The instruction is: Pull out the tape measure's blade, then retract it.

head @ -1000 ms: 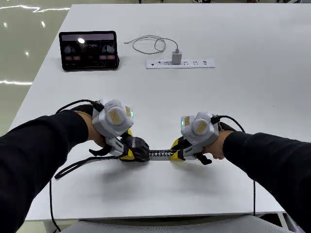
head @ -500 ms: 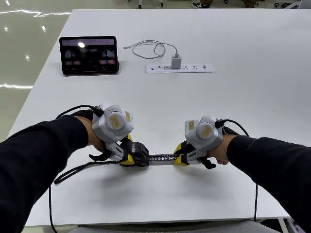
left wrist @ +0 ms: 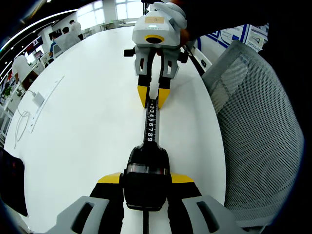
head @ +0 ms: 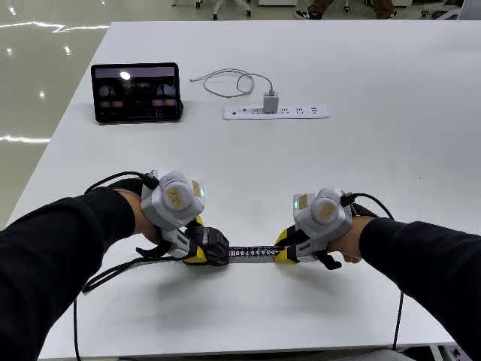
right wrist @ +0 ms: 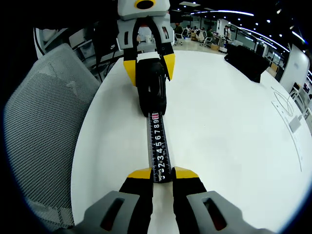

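White and broad, the table runs away from the person across a bright open office, with a grey mesh chair at its near edge. Far back on the left stands a dark tablet. To its right lies a white power strip with a charger plugged in and a looped cable beside it, all well apart from the work. Close to the near edge the two grippers face each other. The left gripper has its yellow-tipped jaws closed around the black tape measure case, which sits low at the table top. The right gripper has its jaws pinched together on the free end of the blade. Between them a short run of blade lies straight and flat along the surface, though I cannot tell whether it touches. Its printed numbers read up to nine at the mouth of the case. I judge the pull-out step to be in hand and only begun, since so little blade is out; retraction is not yet due. The next move calls for the left gripper to hold the case steady while the right draws straight away along the blade's own line without twisting it. After that it calls for a guided return rather than a let-go, so that the blade does not whip back.
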`<state>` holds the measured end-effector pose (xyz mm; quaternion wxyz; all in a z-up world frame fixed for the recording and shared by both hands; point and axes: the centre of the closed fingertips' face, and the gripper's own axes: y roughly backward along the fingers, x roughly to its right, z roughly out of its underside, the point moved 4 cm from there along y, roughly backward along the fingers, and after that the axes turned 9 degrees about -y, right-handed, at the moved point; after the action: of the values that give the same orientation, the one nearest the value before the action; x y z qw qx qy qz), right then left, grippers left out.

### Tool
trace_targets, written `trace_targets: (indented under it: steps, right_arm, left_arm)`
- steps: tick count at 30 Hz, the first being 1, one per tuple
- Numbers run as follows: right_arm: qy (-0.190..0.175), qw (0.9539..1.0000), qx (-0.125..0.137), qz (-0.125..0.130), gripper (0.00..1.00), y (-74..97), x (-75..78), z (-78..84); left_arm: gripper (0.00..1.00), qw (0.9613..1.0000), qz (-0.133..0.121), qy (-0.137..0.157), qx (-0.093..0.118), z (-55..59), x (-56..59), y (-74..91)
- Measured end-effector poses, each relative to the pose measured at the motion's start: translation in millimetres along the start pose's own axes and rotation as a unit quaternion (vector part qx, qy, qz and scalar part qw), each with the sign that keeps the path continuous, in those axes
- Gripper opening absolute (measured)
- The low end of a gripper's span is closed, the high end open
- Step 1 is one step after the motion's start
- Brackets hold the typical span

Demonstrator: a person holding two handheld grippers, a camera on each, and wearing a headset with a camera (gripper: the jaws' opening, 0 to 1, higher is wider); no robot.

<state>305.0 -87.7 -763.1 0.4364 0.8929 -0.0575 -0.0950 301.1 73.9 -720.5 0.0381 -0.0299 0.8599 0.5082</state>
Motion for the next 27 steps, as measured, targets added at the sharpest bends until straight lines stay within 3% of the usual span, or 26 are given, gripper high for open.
trace_targets:
  steps: [27]
  right_arm:
    - [-0.011, 0.9999, -0.006, 0.004, 0.10, 17.2, 7.7, 19.1]
  left_arm:
    - [0.30, 1.0000, 0.001, -0.001, -0.006, -1.1, 1.4, -0.5]
